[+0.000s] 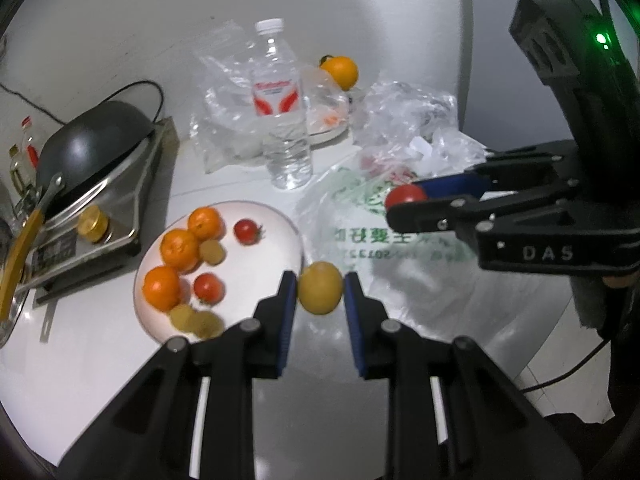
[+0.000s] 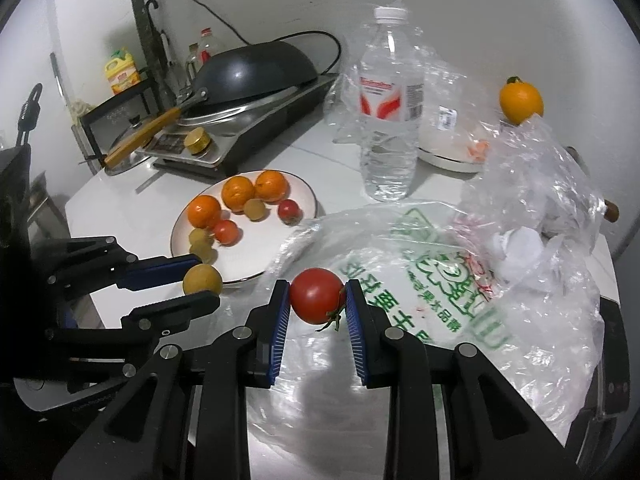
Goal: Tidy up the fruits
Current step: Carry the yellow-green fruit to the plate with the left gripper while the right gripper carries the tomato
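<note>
My left gripper (image 1: 320, 292) is shut on a yellow-green round fruit (image 1: 320, 293), held just off the right rim of the white plate (image 1: 276, 224). In the right wrist view the same gripper (image 2: 202, 280) holds that fruit (image 2: 202, 279) at the plate's (image 2: 248, 256) near edge. My right gripper (image 2: 317, 300) is shut on a red tomato (image 2: 316, 295) above the printed plastic bag (image 2: 432, 288); it shows in the left wrist view as well (image 1: 406, 200). The plate carries three oranges (image 1: 180, 249), two tomatoes (image 1: 247, 231) and several small yellow-green fruits (image 1: 212, 251).
A water bottle (image 1: 280, 112) stands behind the plate, amid crumpled clear bags (image 1: 412, 120). One orange (image 2: 521, 102) sits at the back beside a white dish (image 2: 448, 152). A dark wok (image 2: 256, 72) rests on a cooker with a gold knob (image 2: 197, 141) at the left.
</note>
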`<state>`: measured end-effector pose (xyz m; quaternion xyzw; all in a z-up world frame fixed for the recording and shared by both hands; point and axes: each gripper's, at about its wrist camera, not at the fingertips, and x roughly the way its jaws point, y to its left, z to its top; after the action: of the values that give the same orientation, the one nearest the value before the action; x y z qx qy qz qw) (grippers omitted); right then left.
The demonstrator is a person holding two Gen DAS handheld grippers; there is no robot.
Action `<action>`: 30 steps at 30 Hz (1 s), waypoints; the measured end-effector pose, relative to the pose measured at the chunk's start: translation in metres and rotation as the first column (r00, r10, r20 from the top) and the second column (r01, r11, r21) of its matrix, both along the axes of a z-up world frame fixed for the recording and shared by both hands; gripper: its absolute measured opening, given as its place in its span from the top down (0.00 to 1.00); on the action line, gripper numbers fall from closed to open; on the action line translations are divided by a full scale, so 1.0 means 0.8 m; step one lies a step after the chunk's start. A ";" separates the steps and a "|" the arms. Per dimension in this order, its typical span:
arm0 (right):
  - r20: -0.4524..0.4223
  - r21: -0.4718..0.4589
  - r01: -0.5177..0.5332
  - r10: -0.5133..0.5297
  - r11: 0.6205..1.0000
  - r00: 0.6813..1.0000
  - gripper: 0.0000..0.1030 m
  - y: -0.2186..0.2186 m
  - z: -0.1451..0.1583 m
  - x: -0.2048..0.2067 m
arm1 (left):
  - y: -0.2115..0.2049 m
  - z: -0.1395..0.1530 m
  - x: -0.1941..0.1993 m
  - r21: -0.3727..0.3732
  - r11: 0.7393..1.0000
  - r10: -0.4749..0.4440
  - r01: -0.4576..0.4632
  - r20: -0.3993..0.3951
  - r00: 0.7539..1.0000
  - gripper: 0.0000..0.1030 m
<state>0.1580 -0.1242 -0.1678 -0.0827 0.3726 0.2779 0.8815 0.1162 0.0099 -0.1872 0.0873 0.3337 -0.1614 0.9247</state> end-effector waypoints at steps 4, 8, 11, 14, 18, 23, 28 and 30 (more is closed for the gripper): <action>0.002 -0.013 -0.014 0.014 1.000 1.000 0.71 0.014 0.002 -0.003 | 0.018 -0.005 -0.002 0.000 1.000 0.029 -0.029 0.002 1.000 0.76; -0.002 -0.023 -0.027 0.027 0.999 1.000 0.71 0.027 0.003 -0.004 | 0.033 -0.011 0.002 0.001 0.999 0.049 -0.049 0.001 0.999 0.76; -0.005 -0.030 -0.039 0.038 0.999 0.999 0.71 0.037 0.002 -0.004 | 0.040 -0.016 0.005 0.010 0.998 0.056 -0.057 0.003 0.998 0.76; -0.008 -0.032 -0.052 0.051 0.998 0.999 0.71 0.048 0.001 -0.003 | 0.046 -0.021 0.011 0.008 0.998 0.058 -0.058 -0.004 0.998 0.76; -0.014 -0.036 -0.064 0.063 0.997 0.998 0.71 0.060 -0.001 0.000 | 0.051 -0.029 0.019 0.014 0.999 0.052 -0.052 -0.009 0.999 0.76; -0.034 -0.060 -0.076 0.074 0.995 0.997 0.71 0.075 -0.011 0.009 | 0.056 -0.043 0.035 0.016 0.999 0.039 -0.039 -0.029 0.999 0.76; -0.039 -0.065 -0.075 0.073 0.995 0.997 0.71 0.082 -0.012 0.018 | 0.059 -0.055 0.047 0.016 0.999 0.030 -0.030 -0.053 0.998 0.76; -0.041 -0.070 -0.074 0.071 0.995 0.997 0.71 0.085 -0.013 0.021 | 0.059 -0.058 0.049 0.019 1.000 0.024 -0.023 -0.057 0.998 0.76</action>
<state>0.1747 -0.0559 -0.1779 -0.1226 0.3959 0.2978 0.8600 0.1553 0.0571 -0.2335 0.0874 0.3623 -0.1498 0.9158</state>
